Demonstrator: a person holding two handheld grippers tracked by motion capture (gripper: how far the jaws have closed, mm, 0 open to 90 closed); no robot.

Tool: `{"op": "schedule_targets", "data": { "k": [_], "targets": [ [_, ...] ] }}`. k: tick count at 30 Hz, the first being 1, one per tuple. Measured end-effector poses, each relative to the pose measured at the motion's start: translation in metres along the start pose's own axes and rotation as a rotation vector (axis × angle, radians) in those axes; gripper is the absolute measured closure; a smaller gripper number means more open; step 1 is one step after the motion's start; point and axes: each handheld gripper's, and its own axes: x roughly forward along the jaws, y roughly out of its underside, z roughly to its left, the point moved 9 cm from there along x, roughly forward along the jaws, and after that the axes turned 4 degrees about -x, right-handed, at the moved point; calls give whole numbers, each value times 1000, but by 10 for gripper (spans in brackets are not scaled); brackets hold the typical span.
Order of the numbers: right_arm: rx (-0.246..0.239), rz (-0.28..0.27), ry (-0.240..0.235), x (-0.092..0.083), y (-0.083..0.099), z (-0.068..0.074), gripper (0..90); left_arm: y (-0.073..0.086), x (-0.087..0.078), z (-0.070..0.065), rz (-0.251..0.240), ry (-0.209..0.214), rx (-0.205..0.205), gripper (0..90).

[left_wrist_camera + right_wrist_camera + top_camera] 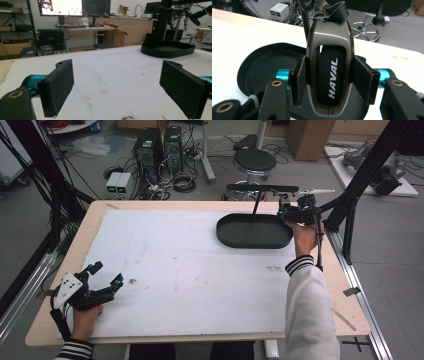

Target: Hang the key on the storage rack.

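**benchwatcher:** Count so far: one key fob (329, 75), one black oval tray (253, 231), two hand-held grippers. The fob is glossy grey-brown with a black middle that reads HAVAL and a black strap at its top end. The right hand-held gripper (329, 82) has its pads clamped on the fob's two long sides, holding it just over the tray's right end, at the far right of the bench (100, 210).

**lab_lurker:** And the left one?

**benchwatcher:** The left hand-held gripper (106, 275) sits at the near left corner of the white sheet (185, 270), jaws spread wide with nothing between them, well apart from the tray.

**lab_lurker:** Anything in the way?

**benchwatcher:** Not on the sheet itself, just a few small dirt specks. One thin black stand (257, 202) rises right behind the tray. One round stool (254, 161) and two computer towers (160, 147) stand on the floor beyond the bench.
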Motion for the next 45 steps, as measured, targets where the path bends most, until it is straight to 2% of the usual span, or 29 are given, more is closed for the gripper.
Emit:
{"op": "schedule_targets", "data": {
  "k": [11,19,23,26,27,28,30,32,34,35,36,39,45],
  "targets": [
    [5,39,-12,16,13,3,479,0,0,0,-2,0,-1,126],
    [7,51,-16,25,16,3,478,0,0,-1,-3,3,2,126],
    [-6,55,-23,28,17,5,462,0,0,-1,-3,3,2,126],
    [-4,39,-11,29,15,4,307,0,0,-1,-2,4,5,126],
    [9,31,-20,30,14,5,281,0,0,-1,-3,3,5,126],
    [5,27,-34,31,15,5,212,0,0,-1,-4,3,5,126],
    [2,33,-29,33,16,7,94,0,0,-1,-5,3,7,126],
    [-1,38,-15,33,16,8,90,0,-1,-1,-7,4,11,126],
    [-11,13,-34,30,13,12,86,-1,-1,-2,-15,2,17,126],
    [-20,-7,-47,27,11,14,24,-1,-1,-1,-13,3,15,126],
    [-22,-24,-44,25,9,15,2,-1,-1,-1,-12,2,10,126],
    [-34,-92,-90,13,4,22,3,-1,-1,-1,-13,3,11,126],
    [-71,-193,-144,-16,21,36,3,0,0,-1,-5,0,11,126]
  ]
}}
